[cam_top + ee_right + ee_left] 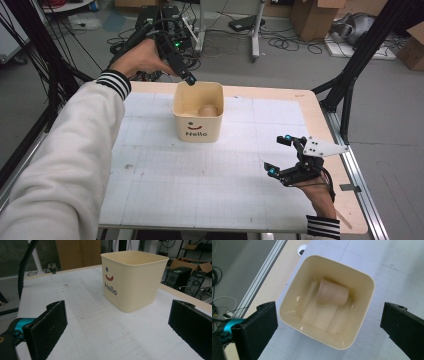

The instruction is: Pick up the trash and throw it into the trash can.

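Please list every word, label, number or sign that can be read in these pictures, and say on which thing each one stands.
"Hello" in dark letters on the side of the cream square bin, under a dark dot and a red curved line like a smile; it can be read in the high view and the right gripper view.
No print shows on the brown paper cup lying in the bin.
The cardboard boxes on the floor carry no readable print.

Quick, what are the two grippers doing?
Left gripper: open, holding nothing, above the bin.
Right gripper: open, holding nothing, over the table.
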`<state>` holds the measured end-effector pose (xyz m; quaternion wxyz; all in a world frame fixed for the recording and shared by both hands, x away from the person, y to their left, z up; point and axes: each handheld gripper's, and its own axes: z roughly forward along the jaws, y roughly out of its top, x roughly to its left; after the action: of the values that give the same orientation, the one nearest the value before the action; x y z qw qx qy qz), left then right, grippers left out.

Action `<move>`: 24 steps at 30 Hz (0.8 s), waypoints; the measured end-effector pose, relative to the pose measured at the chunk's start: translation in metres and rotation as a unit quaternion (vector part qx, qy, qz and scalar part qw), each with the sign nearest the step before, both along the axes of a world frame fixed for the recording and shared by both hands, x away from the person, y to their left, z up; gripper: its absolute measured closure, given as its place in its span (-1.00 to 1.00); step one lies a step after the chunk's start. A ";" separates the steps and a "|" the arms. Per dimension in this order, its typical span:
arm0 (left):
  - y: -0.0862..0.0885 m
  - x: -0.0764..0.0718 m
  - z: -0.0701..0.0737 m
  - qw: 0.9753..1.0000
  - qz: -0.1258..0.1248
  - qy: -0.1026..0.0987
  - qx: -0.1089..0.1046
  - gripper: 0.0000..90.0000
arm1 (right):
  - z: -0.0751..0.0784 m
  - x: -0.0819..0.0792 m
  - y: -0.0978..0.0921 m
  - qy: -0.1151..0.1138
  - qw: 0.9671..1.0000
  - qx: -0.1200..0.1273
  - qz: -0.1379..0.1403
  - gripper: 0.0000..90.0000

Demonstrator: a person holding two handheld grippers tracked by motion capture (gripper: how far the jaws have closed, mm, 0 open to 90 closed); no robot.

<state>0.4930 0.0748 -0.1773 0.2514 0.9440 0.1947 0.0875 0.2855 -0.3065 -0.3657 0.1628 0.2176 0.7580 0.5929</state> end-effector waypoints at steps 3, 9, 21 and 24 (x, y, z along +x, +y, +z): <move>0.002 -0.004 0.003 1.000 -0.002 -0.002 -0.001 -0.96 | 0.000 0.000 0.000 0.001 1.000 0.000 0.000 -0.98; 0.009 -0.013 0.006 1.000 -0.001 -0.011 -0.001 -0.96 | 0.000 0.000 0.000 -0.002 1.000 -0.001 0.000 -0.98; 0.034 -0.046 0.011 0.997 -0.009 -0.040 -0.061 -0.96 | 0.000 0.000 0.000 -0.001 1.000 -0.001 0.001 -0.98; 0.044 -0.054 0.011 0.997 -0.004 -0.049 -0.061 -0.96 | 0.000 0.000 0.000 0.001 1.000 -0.001 0.002 -0.98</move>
<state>0.4391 0.1185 -0.1667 0.3182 0.9222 0.1835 0.1211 0.2852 -0.3064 -0.3655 0.1613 0.2167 0.7594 0.5920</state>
